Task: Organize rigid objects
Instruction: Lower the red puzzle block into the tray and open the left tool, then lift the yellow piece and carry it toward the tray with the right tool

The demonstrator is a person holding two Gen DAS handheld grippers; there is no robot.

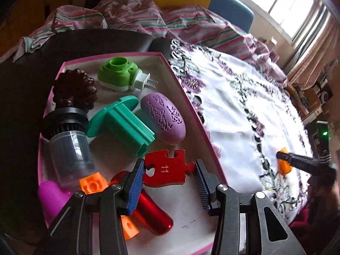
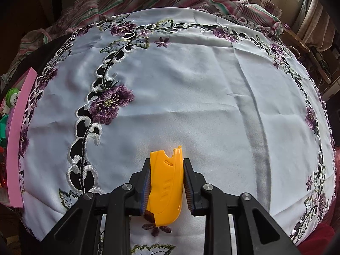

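Box (image 1: 187, 106) with pink walls serves as my reference, and I work across from its left side. Along its left wall lie a dark brown ridged piece (image 1: 74, 89), a black-collared clear cylinder (image 1: 68, 146) below it, and a magenta piece (image 1: 51, 197) at the near corner. Right of these sit a green plug-in unit (image 1: 119, 74) toward the far wall, a teal flanged block (image 1: 121, 125) mid-box and a lilac perforated pod (image 1: 163, 119) against the right wall. Nearer me lie an orange block (image 1: 92, 184) and a glossy red cylinder (image 1: 150, 212). My left gripper (image 1: 167, 170) hangs over the near half of the box, clenched on a red puzzle piece (image 1: 167, 167) marked 11, one pad at each of its edges; the piece is above the white floor of the box, and whether it touches that floor I cannot tell. Right of the box spreads an embroidered tablecloth (image 2: 191, 85) with purple flowers. Well right of the box, over that cloth, my right gripper (image 2: 166, 182) is clamped on a yellow plastic casing (image 2: 165, 180), both pads pressing its sides. Beyond the cloth, behind the box, lies striped bedding (image 1: 138, 19).
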